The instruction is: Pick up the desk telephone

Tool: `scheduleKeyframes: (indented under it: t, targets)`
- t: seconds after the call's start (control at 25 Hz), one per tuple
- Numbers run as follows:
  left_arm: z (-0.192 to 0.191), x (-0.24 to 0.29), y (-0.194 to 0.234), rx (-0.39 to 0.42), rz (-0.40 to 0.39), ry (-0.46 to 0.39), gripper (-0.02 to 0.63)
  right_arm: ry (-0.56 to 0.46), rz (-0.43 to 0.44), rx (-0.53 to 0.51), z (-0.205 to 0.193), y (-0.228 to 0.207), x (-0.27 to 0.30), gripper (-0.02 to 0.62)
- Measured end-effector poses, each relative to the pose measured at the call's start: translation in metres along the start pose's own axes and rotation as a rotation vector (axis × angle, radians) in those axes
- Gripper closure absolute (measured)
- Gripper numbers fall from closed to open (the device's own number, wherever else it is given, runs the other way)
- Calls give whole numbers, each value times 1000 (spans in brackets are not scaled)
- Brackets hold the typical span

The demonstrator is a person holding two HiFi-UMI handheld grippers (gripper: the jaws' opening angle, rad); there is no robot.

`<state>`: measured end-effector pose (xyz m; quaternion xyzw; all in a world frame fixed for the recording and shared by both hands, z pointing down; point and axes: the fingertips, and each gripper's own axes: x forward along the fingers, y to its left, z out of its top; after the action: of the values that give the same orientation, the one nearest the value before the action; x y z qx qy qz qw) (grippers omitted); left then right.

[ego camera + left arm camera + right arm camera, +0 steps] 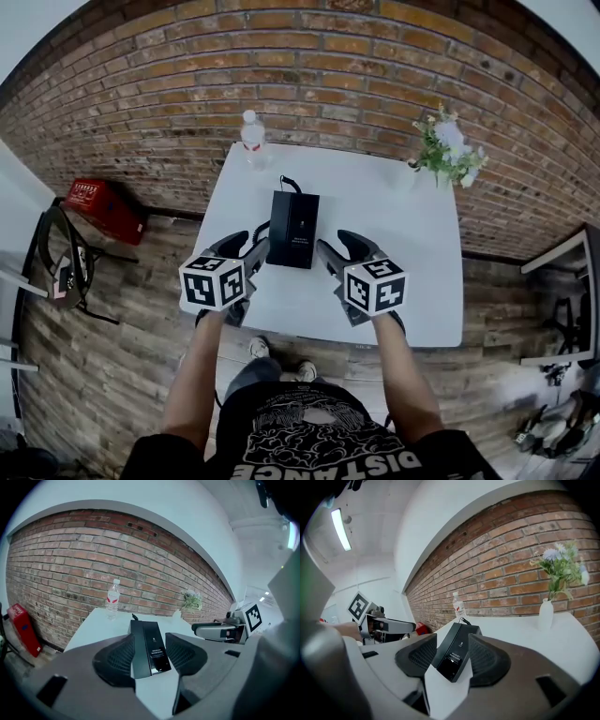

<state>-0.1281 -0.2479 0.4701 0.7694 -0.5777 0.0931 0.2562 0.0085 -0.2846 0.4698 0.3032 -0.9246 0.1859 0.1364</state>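
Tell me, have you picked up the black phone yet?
Not yet. Done: the left gripper and right gripper are beside the near end of the desk telephone, one on each side, jaws open. In hand: nothing; the phone lies flat on the white table, and neither gripper squeezes it. Left: close on it and lift it off the table.

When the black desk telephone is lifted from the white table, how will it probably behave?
The desk telephone looks like a stiff, boxy body, so it should not bend. Its glossy top may be slippery when gripped. The cord at its far end will probably trail behind and tug a little.
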Motion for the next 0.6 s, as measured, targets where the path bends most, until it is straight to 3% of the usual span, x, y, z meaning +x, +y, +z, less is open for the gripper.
scheduleKeyframes:
  t: [0.6]
  targets:
    - [-27, 81, 40, -190, -218, 155, 394, 145, 61, 145, -42, -25, 63, 370]
